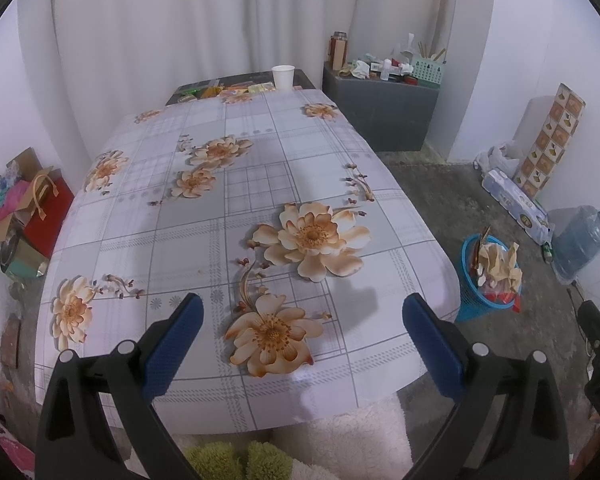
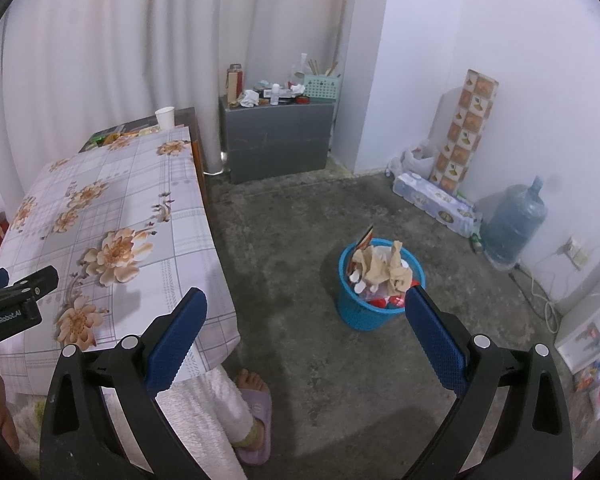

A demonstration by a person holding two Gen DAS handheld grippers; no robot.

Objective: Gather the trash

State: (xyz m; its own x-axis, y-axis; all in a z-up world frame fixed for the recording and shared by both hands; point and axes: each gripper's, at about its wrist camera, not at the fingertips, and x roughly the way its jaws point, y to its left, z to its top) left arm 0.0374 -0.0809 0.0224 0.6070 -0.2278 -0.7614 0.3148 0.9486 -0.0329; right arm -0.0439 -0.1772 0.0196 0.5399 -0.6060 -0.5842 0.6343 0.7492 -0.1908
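A blue plastic waste basket (image 2: 364, 312) stands on the concrete floor right of the table, heaped with crumpled brown paper (image 2: 384, 266) and wrappers; it also shows in the left wrist view (image 1: 476, 300). My left gripper (image 1: 302, 312) is open and empty above the near end of the flowered tablecloth (image 1: 260, 184). My right gripper (image 2: 306, 308) is open and empty above the floor, its right finger in front of the basket's rim. A white paper cup (image 1: 283, 77) stands at the table's far end, also in the right wrist view (image 2: 165, 117).
Small packets (image 1: 220, 91) lie at the table's far edge. A grey cabinet (image 2: 276, 140) with clutter stands by the curtain. A water jug (image 2: 514, 226), tissue pack (image 2: 436, 202) and tall box (image 2: 464, 128) line the right wall. My slippered foot (image 2: 254, 412) is by the table.
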